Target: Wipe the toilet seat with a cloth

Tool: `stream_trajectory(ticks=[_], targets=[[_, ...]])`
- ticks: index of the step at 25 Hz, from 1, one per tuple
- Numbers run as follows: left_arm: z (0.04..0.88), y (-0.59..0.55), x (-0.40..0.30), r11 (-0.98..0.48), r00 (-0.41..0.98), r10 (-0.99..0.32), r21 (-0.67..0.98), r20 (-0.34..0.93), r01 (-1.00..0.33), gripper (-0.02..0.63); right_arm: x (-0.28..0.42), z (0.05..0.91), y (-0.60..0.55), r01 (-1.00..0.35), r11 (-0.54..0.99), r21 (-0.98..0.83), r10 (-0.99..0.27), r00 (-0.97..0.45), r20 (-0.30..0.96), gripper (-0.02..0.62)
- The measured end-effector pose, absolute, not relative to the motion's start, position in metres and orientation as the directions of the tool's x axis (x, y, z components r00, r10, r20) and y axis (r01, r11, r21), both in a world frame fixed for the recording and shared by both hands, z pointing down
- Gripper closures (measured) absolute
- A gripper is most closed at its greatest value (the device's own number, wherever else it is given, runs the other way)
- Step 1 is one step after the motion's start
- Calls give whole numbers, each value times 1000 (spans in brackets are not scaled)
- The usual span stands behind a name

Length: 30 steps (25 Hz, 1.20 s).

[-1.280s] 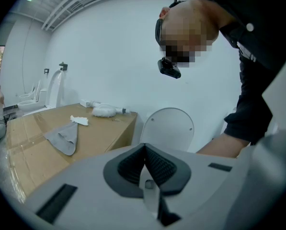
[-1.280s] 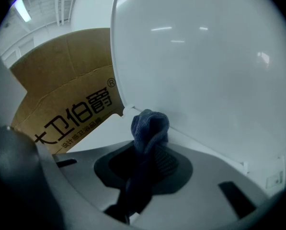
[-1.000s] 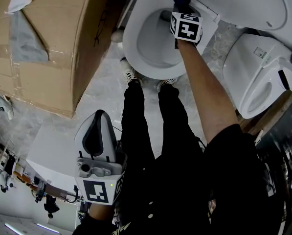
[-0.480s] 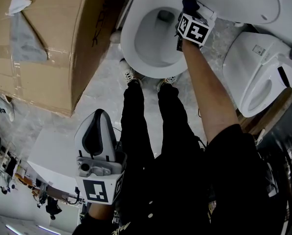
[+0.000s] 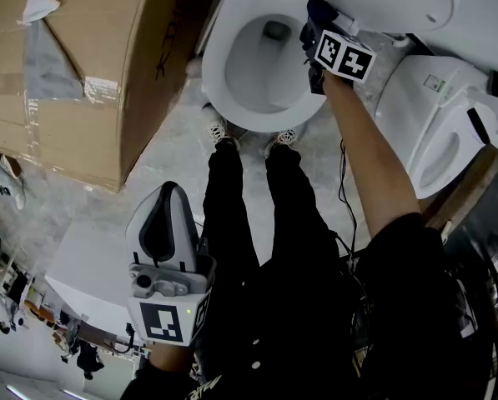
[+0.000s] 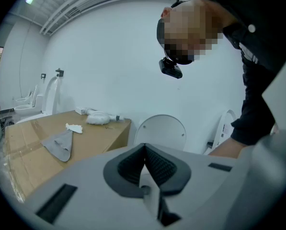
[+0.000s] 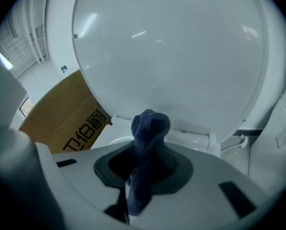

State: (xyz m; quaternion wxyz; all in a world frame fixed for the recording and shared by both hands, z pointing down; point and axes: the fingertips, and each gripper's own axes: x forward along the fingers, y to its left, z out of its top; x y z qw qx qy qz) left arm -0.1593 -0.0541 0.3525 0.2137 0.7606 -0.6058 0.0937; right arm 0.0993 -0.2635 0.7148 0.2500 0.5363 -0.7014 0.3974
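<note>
- Head view: your right gripper (image 5: 315, 25) has slid the dark cloth (image 5: 319, 8) from the back of the toilet seat (image 5: 219, 77) round to its right side, so wiping is under way. Your left gripper (image 5: 168, 200) hangs by your legs.
- Left gripper view: fingers (image 6: 157, 164) together, nothing between them.
- Right gripper view: fingers clamped on the cloth, raised lid (image 7: 171, 51) just ahead.

The only legible print is on the side of the cardboard box (image 7: 61, 116): a row of bold black Chinese characters in the right gripper view. The first reads 卫; the ones after it are too distorted to be sure of. In the head view the same print is foreshortened and unreadable. A small label (image 5: 433, 82) on the neighbouring toilet (image 5: 436, 132) is too small to read. The cubes on the left gripper (image 5: 170, 197) and right gripper (image 5: 314, 13) carry black-and-white square markers without letters.
</note>
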Motion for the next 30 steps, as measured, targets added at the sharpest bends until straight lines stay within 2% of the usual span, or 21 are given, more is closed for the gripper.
stream_trajectory(ticks=[10, 21, 30], targets=[[278, -65, -142, -212, 255, -928, 179, 271, -961, 595, 138, 564, -209, -899, 312, -308, -612, -438, 659, 511], [171, -73, -120, -279, 291, -949, 103, 120, -955, 595, 173, 318, -197, -869, 428, -248, -774, -494, 396, 511], [87, -75, -146, -263, 263, -964, 29, 24, -964, 595, 198, 146, -173, -888, 458, -32, -862, -452, 230, 511]])
